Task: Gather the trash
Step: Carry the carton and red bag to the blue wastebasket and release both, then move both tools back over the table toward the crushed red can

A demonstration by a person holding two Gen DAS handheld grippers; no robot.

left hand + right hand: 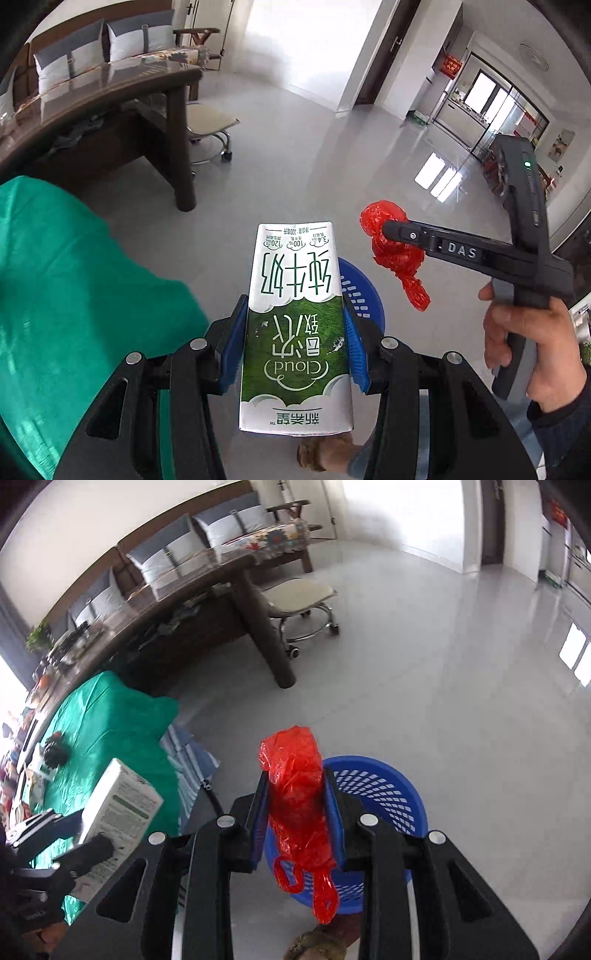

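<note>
My left gripper [293,332] is shut on a green and white milk carton [295,325], held above the floor; the carton also shows in the right wrist view [118,805]. My right gripper [297,812] is shut on a crumpled red plastic bag [295,797], which hangs over a blue plastic basket [380,797]. In the left wrist view the right gripper [391,232] holds the red bag [395,251] to the right of the carton, and the blue basket [364,295] shows partly behind the carton.
A table with a green cloth [107,731] stands to the left, with a dark object [55,753] on it. A dark wooden desk [177,620], a wheeled stool [299,602] and a sofa [236,528] stand farther back. Grey tiled floor [424,657] lies around the basket.
</note>
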